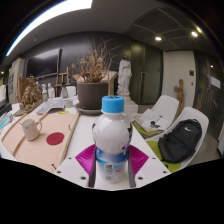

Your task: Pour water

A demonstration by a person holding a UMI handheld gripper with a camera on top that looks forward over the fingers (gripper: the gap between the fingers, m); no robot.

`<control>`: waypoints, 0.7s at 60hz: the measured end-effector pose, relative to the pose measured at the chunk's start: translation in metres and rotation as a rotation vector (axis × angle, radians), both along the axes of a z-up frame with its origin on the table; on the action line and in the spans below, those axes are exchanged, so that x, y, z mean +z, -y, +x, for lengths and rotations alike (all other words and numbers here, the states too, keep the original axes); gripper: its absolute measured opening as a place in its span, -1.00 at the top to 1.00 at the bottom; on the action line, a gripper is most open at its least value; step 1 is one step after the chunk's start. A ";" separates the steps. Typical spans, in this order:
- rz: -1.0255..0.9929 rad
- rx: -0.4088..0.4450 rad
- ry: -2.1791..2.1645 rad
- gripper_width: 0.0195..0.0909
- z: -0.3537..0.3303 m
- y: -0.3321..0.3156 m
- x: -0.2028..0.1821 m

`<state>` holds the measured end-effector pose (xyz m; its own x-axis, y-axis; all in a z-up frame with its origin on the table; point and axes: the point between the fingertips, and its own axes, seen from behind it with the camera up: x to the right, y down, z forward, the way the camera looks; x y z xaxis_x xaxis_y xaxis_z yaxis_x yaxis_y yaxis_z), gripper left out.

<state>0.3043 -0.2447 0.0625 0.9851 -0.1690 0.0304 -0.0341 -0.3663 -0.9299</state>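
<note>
One water bottle (112,140) stands between my fingers (112,160), upright, its long axis vertical and its blue cap (113,104) pointing straight up. My fingers are closed in on its lower body, a magenta pad (87,157) pressing at either side, so I have it gripped. The bottle is clear plastic with a pale label around its middle; the print on that label is too small to read. I cannot tell how much liquid is inside.

Beyond the bottle, on the light desk (60,150), a white mug (31,129) stands off to my left, handle turned toward the bottle; its contents are not visible. A red round coaster (55,138) lies between the mug and the bottle. Farther back sits a dark planter (93,94) holding dried branches (93,64), with a white figurine (124,78) just beside it. To my right, a white chair (196,122) carries a black bag (179,142) bearing a white swoosh mark. A second white chair (163,108) stands behind it.
</note>
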 end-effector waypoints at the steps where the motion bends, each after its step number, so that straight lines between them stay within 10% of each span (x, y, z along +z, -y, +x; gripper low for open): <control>1: 0.003 0.000 0.003 0.30 -0.001 0.000 0.000; 20: -0.028 -0.012 0.119 0.57 -0.003 -0.008 0.007; 42: -0.024 -0.024 0.630 0.57 -0.056 -0.074 0.123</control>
<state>0.2483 -0.1703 0.1853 0.7727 -0.1832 0.6078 0.5091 -0.3930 -0.7657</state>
